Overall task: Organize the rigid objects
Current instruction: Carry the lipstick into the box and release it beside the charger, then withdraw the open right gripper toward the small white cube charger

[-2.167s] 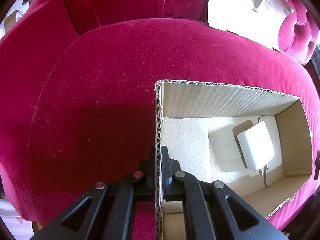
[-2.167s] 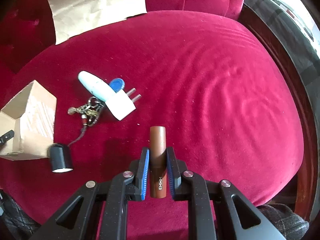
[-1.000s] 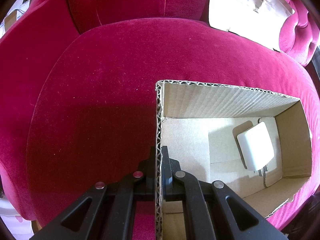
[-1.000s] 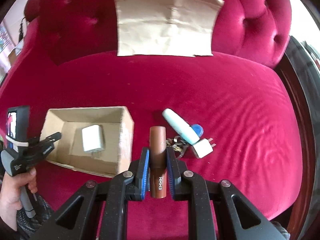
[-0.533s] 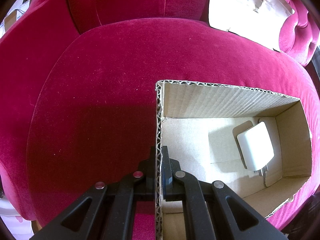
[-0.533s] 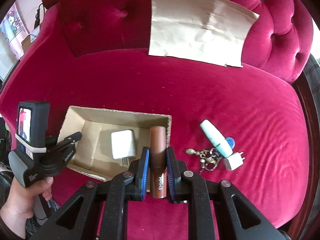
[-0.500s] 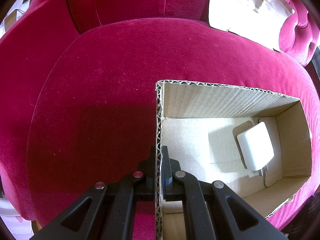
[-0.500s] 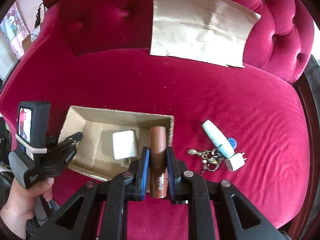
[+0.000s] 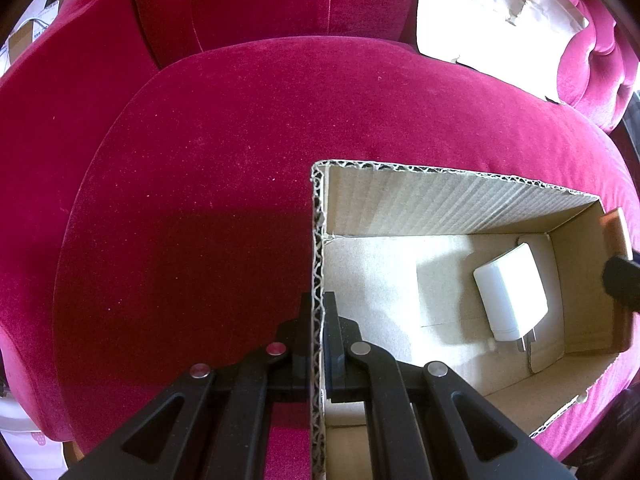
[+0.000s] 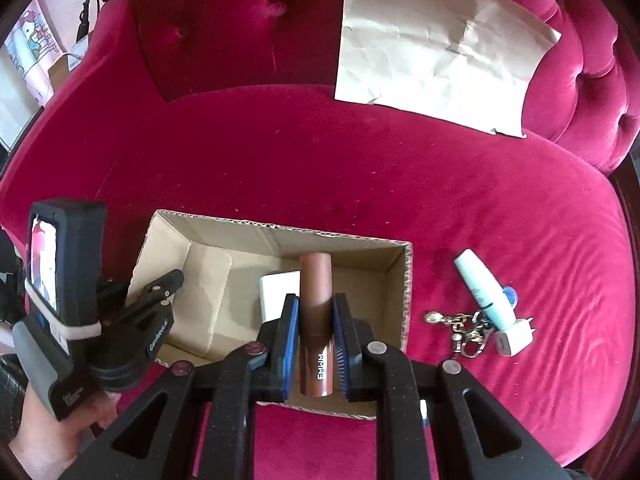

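Observation:
My left gripper (image 9: 318,312) is shut on the near left wall of an open cardboard box (image 9: 440,200) on the red sofa seat. A white charger (image 9: 510,292) lies on the box floor. My right gripper (image 10: 314,308) is shut on a brown tube (image 10: 316,280), which it holds over the right half of the box (image 10: 406,280), partly covering the charger (image 10: 278,296). The tube's tip (image 9: 612,224) shows at the box's far end in the left wrist view. In the right wrist view, the left gripper (image 10: 176,286) pinches the box's left wall.
On the seat right of the box lie a pale blue tube (image 10: 484,292), a bunch of keys (image 10: 464,328) and a small white plug (image 10: 516,340). A brown paper sheet (image 10: 436,48) leans on the tufted backrest. A hand (image 10: 48,440) holds the left gripper.
The right gripper has carried the brown tube leftward from beside the box's right wall to above its inside. The tube's tip now shows in the left wrist view. The left gripper has kept still.

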Demonstrator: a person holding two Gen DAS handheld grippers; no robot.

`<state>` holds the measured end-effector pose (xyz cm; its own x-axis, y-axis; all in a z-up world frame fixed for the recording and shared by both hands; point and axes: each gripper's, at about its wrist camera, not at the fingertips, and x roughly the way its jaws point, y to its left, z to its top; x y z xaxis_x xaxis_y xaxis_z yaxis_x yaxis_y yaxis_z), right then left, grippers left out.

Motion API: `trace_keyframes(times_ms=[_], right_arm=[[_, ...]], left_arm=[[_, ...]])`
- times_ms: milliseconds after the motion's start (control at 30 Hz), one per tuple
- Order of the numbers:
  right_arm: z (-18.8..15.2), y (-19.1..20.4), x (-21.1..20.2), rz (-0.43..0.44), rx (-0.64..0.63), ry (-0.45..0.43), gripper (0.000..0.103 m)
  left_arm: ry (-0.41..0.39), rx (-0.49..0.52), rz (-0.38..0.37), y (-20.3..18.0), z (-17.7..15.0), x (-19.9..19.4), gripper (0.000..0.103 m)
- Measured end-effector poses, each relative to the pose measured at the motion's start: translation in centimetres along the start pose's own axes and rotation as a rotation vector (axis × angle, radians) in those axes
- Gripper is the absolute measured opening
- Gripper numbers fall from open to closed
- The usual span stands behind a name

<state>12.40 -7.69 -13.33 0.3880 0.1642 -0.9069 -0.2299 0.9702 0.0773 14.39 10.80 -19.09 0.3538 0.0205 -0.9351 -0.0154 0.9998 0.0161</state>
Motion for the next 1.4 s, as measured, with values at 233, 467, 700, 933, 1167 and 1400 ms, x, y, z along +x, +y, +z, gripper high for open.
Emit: trace_keyframes(times_ms=[233, 467, 700, 933, 1167, 1400], right_arm=[[0.1, 1.0, 1.8, 0.013, -0.007, 0.023, 0.017], [-0.4, 1.5, 3.6, 0.038, 0.002, 0.055, 0.017], [-0.7, 1.2, 4.3, 0.048, 0.012, 0.068, 0.017], [-0.4, 1.1, 3.3, 0.049, 0.007, 0.028, 0.049], [-0.2, 1.5, 2.0, -0.014, -0.014, -0.031, 0.091], [0.1, 1.5, 2.0, -0.036, -0.012, -0.048, 0.103]], left_arm=[[0.0, 0.0, 0.002, -0.1, 0.0, 0.0, 0.003], [0.0, -0.001, 0.001, -0.2, 0.0, 0.0, 0.003], [0.0, -0.002, 0.0, -0.2, 0.0, -0.1, 0.003], [0.0, -0.001, 0.0, -0.2, 0.0, -0.1, 0.003], [0.0, 0.0, 0.002, -0.3, -0.1, 0.1, 0.003], [0.0, -0.001, 0.002, -0.4, 0.0, 0.1, 0.003]])
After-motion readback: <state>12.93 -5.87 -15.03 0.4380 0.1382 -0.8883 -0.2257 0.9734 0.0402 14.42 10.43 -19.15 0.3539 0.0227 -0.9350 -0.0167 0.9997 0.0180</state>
